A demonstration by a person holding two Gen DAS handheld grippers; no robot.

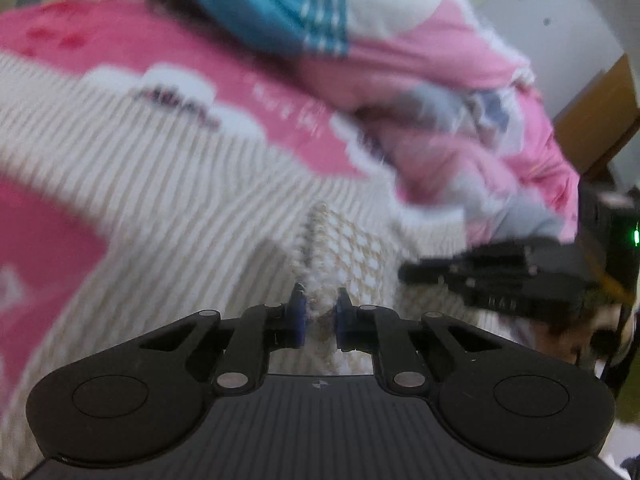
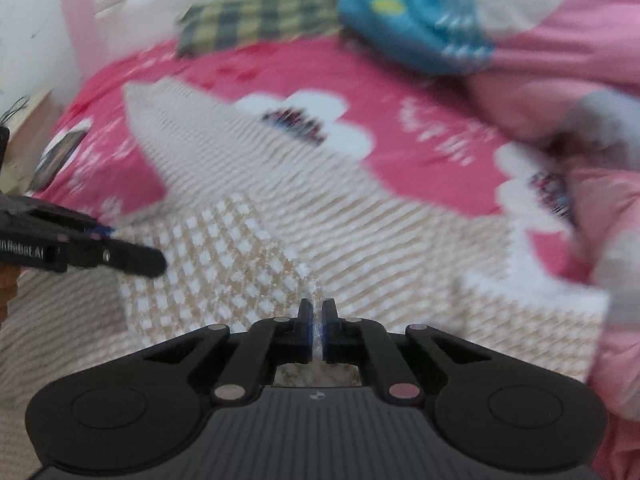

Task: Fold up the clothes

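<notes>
We see a cream-and-white ribbed sweater [image 2: 280, 184] with a checked hem on the pink cloud-print sheet [image 2: 420, 92]; beyond the sweater, a blue-and-pink blanket [image 2: 460, 20] and a green plaid cloth [image 2: 248, 24].

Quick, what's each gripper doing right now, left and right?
Left gripper: closed on the cream knit garment.
Right gripper: closed on the same garment.

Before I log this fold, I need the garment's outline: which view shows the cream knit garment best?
The right wrist view: the cream knit garment spreads across the pink sheet with one corner visible. The left wrist view shows mostly a pinched ridge of it.
</notes>
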